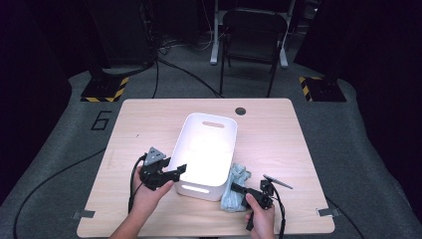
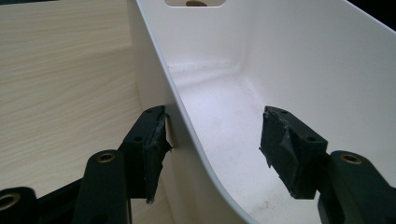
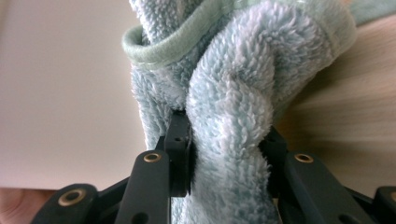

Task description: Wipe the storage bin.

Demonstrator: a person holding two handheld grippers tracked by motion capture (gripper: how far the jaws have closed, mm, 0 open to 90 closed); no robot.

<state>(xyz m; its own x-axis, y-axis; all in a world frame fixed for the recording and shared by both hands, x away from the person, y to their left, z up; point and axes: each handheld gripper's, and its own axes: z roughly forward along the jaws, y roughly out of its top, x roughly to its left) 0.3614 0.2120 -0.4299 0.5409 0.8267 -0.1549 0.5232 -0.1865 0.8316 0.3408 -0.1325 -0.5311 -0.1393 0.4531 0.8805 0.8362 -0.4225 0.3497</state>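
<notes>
A white plastic bin (image 1: 185, 130) stands in the middle of the wooden table (image 1: 278, 144), a handle slot in each end wall. My left gripper (image 1: 180, 170) is open at the bin's near left corner. In the left gripper view its jaws (image 2: 215, 140) straddle the bin's side wall (image 2: 303, 60), one pad outside close to the wall, the other inside and apart from it. A fluffy light blue towel (image 1: 240, 174) lies bunched against the bin's near right side. My right gripper (image 1: 235, 188) is shut on a thick fold of the towel (image 3: 233, 70), low over the table.
The bin's inside looks empty. A small dark hole (image 1: 240, 111) is in the table's far edge. A black chair (image 1: 254, 30) stands beyond the table. Cables trail from both grippers toward the near edge. Bare wood lies left and right of the bin.
</notes>
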